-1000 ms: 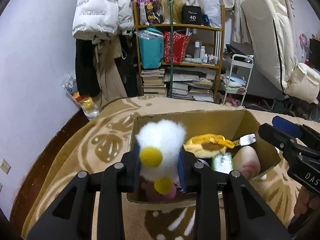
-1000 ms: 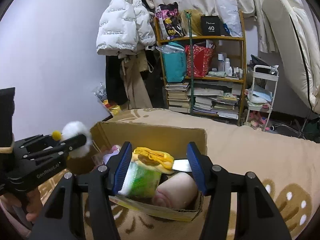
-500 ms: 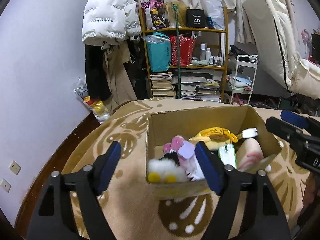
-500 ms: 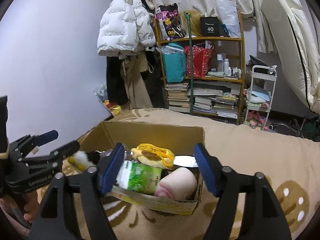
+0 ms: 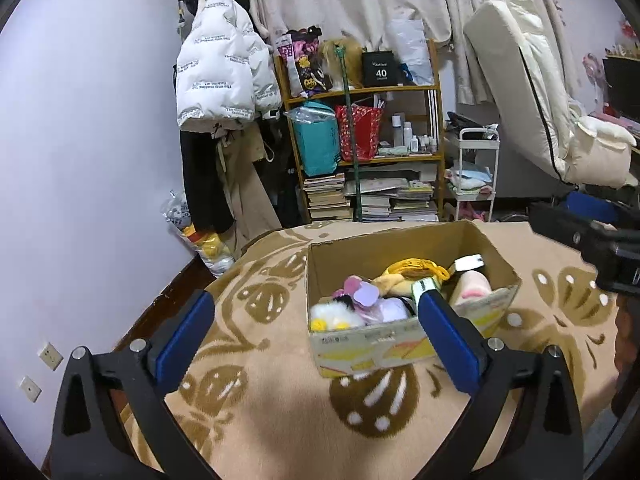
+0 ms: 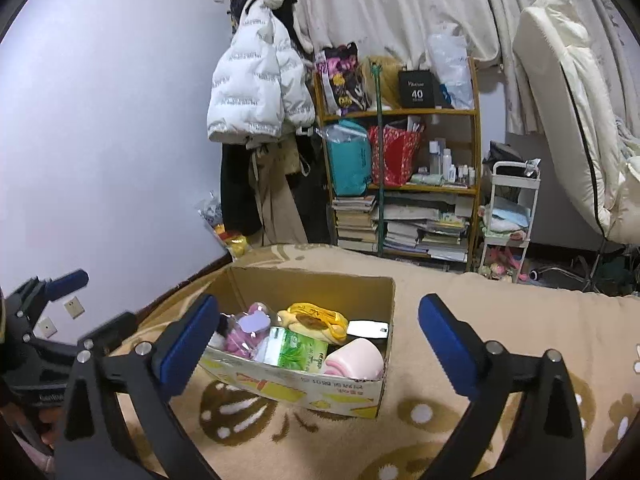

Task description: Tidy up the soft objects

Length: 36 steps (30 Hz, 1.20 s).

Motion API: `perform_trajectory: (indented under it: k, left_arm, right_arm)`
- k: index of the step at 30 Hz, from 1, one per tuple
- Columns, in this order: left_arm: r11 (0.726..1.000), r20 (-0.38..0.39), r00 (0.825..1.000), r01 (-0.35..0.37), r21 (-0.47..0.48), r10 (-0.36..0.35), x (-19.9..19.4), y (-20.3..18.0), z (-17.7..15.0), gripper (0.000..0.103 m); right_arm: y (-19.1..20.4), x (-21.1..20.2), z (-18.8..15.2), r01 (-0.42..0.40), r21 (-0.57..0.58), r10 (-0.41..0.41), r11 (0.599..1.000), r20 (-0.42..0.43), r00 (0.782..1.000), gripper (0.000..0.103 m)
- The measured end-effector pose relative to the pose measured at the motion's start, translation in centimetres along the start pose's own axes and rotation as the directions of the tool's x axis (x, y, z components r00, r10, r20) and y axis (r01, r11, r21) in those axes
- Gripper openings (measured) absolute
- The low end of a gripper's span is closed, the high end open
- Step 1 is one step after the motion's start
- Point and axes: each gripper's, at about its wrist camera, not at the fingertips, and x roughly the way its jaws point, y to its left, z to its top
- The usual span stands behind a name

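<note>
Beige bedding with brown butterfly shapes [image 5: 280,380] spreads out under both our grippers, and a cluttered bookshelf [image 6: 404,184] stands well beyond them against the curtain. Our left gripper [image 5: 316,336] is spread wide with nothing between its blue pads; the cardboard box [image 5: 372,344] sits just ahead of it, toward its right finger. Our right gripper [image 6: 316,340] is equally wide and empty, with the same box ahead, nearer its left finger.

Inside the box, the white fluffy toy [image 5: 334,316] with yellow feet lies in the corner nearest our left gripper, beside a pink and purple plush [image 5: 362,294]. Further across lie a yellow plush [image 6: 316,318], a green tissue pack [image 6: 296,350] and a rolled pink towel [image 6: 356,362].

We judge all of these light and squashy, unlikely to break or slip. A pinch across the thick middle should hold best, closing well in, since fluff alone would pull loose.
</note>
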Motion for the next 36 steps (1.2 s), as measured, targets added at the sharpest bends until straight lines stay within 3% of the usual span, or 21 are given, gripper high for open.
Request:
perform_trajectory:
  k: [10,18,25,28,36]
  left_arm:
    - [0.996,0.012,1.0,-0.012,-0.092,0.013,-4.1,1.9,-1.3,0.101]
    - [0.994,0.055,0.998,0.041,-0.101,-0.036,-6.5,2.1,-2.3,0.101]
    - [0.995,0.074,0.997,0.044,-0.094,-0.037,-6.5,1.4,-2.7,0.101]
    - [0.993,0.049,0.998,0.041,-0.111,-0.036,-5.6,1.6,-2.7,0.101]
    - [0.991,0.003,0.999,0.039,-0.125,-0.039,-3.7,1.8,-2.9,0.101]
  right_arm:
    - [1.3,-5.0,-0.1,0.006,-0.018,-0.005,1.0,0.031,0.999,0.103]
    - [2.0,-8.3,-0.3,0.04,-0.03,-0.036,0.999,0.102,0.994,0.103]
    - [1.5,-7.6,-1.2,0.049,-0.026,-0.046,0.998,0.096,0.994,0.103]
    - [1.5,-7.2,-1.5,0.087,-0.035,-0.083,0.996,0.104,0.991,0.103]
    - [1.0,-6.2,-2.0,0.094,-0.018,-0.092,0.995,0.082,0.992,0.103]
